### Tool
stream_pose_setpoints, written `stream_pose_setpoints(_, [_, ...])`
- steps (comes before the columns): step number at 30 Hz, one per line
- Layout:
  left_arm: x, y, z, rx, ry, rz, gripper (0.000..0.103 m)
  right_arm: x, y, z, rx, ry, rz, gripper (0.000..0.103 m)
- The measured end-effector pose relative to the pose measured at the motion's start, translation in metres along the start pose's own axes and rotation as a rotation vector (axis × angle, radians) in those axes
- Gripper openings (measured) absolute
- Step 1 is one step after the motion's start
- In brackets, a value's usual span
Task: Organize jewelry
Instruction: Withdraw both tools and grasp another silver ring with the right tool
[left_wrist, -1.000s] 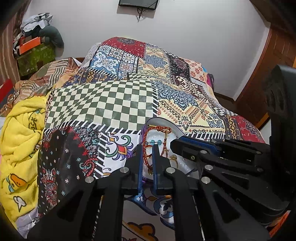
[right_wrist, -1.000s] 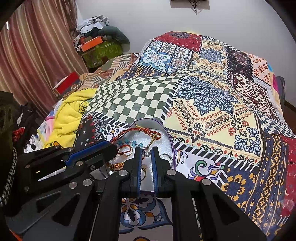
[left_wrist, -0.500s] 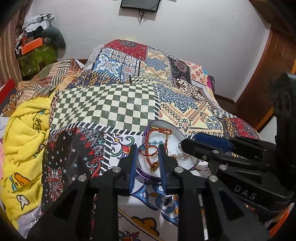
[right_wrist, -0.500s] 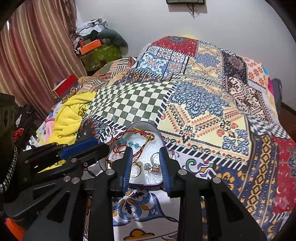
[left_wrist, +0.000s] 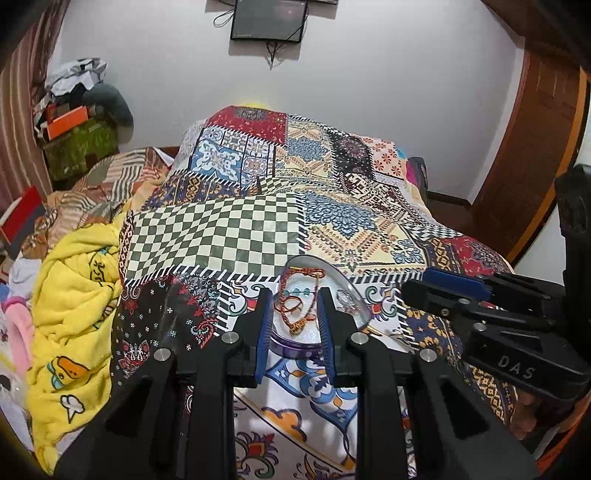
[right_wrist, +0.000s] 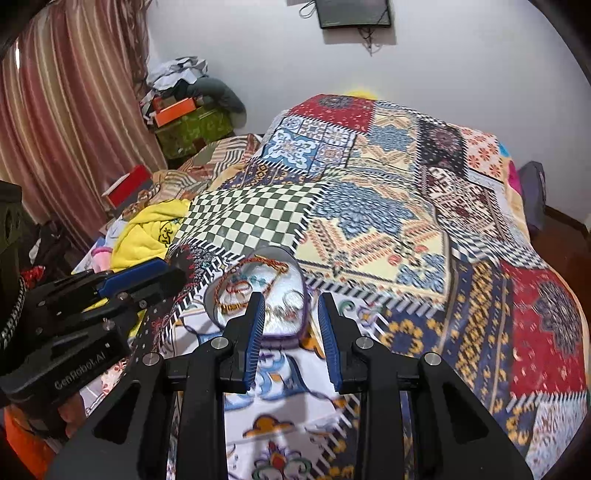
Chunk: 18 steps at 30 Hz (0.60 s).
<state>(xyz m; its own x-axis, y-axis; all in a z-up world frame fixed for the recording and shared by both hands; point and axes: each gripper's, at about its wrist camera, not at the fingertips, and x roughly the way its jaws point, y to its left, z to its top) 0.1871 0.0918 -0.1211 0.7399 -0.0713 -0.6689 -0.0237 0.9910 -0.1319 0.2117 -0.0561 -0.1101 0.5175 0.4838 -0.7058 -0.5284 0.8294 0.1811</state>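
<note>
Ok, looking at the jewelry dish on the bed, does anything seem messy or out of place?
Yes. In the purple-rimmed dish a red cord necklace lies tangled with beads and rings, one loop draped over the far rim. Both tongs, left and right, are open and empty.

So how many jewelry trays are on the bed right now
1. The single purple-rimmed tray sits on the patchwork bedspread just ahead of both open grippers, holding a tangle of red and gold cords. Others could be hidden in the clutter at the left.
</note>
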Motion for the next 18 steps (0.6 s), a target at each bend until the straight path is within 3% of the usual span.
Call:
stream_pose_setpoints(7, [-0.011,-0.017,-0.007,0.014,0.006,-0.025,0.028,-0.027,-0.025,-0.023,0.038,0.010,-0.061,0.027])
stream_pose_setpoints(18, [0.009,-0.057,-0.039,0.059,0.120,-0.093,0.029,-0.053,-0.074,-0.064,0.103,0.081,-0.175,0.027])
